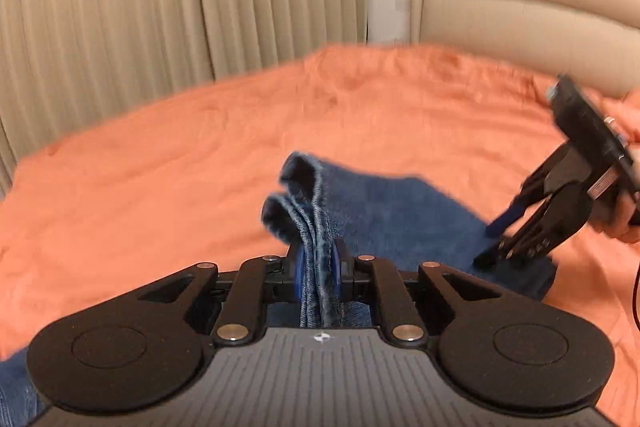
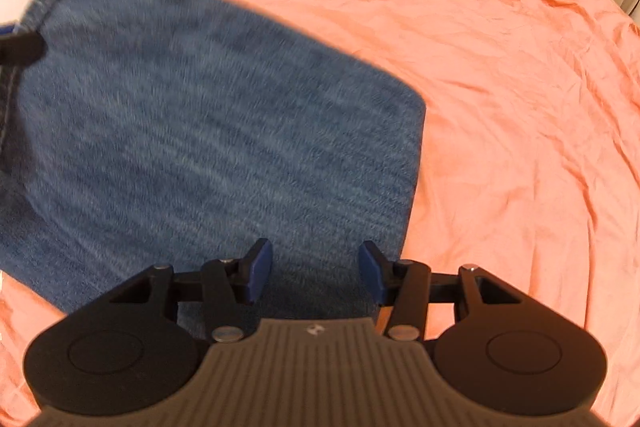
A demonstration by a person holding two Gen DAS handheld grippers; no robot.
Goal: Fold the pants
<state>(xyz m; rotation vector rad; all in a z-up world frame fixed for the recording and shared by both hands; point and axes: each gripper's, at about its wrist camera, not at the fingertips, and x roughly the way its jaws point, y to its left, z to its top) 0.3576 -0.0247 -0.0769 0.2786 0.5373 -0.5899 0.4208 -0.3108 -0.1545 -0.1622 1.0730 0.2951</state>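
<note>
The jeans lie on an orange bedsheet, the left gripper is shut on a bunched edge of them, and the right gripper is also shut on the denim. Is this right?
Not quite. The right gripper is open: the right wrist view shows its blue pads standing apart above the jeans, clamping nothing. The rest holds: the left gripper is shut on the bunched edge, on the orange bedsheet.

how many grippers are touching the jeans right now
1, maybe 2. The left gripper is clamped on bunched hem layers of the blue denim jeans. The right gripper stands open over them; from the left wrist view its tips seem to touch.
</note>
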